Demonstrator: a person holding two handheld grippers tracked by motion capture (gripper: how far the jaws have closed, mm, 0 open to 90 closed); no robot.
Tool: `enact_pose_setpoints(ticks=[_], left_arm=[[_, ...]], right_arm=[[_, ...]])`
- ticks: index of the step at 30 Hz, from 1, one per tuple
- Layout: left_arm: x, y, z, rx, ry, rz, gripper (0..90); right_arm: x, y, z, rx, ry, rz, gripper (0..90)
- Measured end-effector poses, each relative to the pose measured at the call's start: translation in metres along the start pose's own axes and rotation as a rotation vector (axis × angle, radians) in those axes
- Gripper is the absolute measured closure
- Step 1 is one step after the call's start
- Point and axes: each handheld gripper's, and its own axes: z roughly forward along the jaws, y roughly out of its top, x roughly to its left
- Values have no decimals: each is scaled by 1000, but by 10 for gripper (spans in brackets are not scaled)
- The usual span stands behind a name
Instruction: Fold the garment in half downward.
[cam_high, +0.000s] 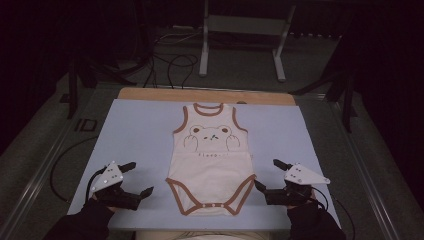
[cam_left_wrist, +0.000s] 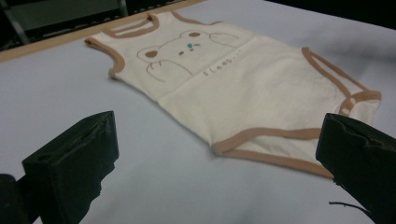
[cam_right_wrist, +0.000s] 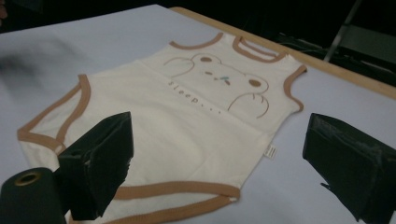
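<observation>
Bodysuit (cam_high: 212, 165) flat on mat (cam_high: 140, 135); L gripper (cam_high: 135, 177) & R gripper (cam_high: 267, 175) jaws wide, empty.

The bodysuit (cam_high: 212, 165) lies flat on the mat (cam_high: 140, 135), between the fingers of the left gripper (cam_high: 140, 179) and right gripper (cam_high: 267, 175). Its lower corners sit just beside the nearer fingertips, apparently untouched.
</observation>
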Motion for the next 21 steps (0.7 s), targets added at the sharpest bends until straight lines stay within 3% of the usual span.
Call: enact_pose_setpoints(ticks=[12, 17, 21], left_arm=[[5, 31, -1, -10, -33, 52, 1], [14, 44, 5, -8, -50, 46, 1], [17, 49, 9, -6, -54, 50, 1]], right_arm=[[-8, 27, -9, -24, -22, -9, 87], [-14, 44, -9, -30, -30, -44, 87], [-17, 52, -7, -38, -28, -41, 87]])
